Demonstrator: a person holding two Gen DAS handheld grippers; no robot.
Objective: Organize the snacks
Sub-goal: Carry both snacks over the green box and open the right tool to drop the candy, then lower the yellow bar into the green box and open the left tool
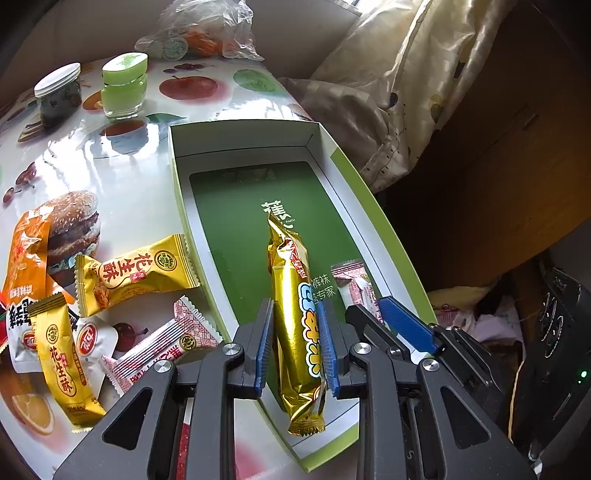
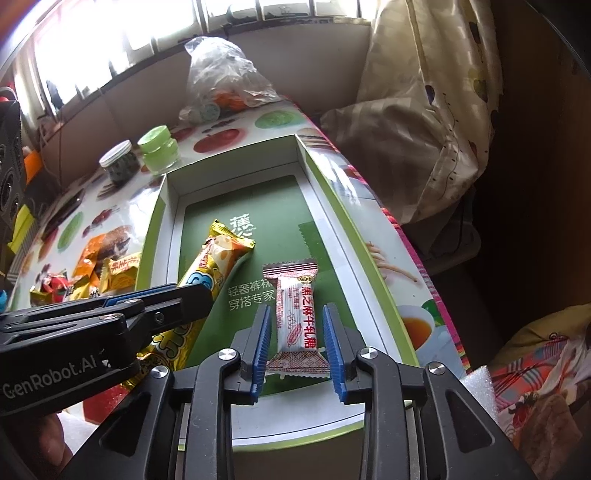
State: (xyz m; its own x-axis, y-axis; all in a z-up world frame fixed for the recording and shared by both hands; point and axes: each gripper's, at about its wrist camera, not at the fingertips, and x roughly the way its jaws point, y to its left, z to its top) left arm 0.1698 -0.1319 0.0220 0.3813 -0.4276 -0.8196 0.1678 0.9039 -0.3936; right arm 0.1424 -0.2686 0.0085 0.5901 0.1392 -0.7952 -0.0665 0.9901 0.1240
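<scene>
A shallow green-and-white box (image 1: 373, 206) (image 2: 325, 184) lies on the table. My left gripper (image 1: 295, 343) is over its near end with the jaws closed against a long gold snack bar (image 1: 295, 314), which also shows in the right wrist view (image 2: 218, 258). My right gripper (image 2: 297, 341) is inside the box beside it. Its jaws stand apart on either side of a red-and-white nougat candy (image 2: 295, 317) lying on the box floor, with small gaps at both pads. That candy is partly visible in the left wrist view (image 1: 352, 280) behind the right gripper's fingers (image 1: 406, 325).
Loose snacks lie left of the box: yellow peanut crisp packets (image 1: 136, 273), an orange packet (image 1: 27, 247), a red-white candy (image 1: 162, 347). A green jar (image 1: 123, 86), a dark jar (image 1: 59, 94) and a plastic bag (image 1: 207, 33) stand at the back. The table edge runs along the right, with bedding beyond.
</scene>
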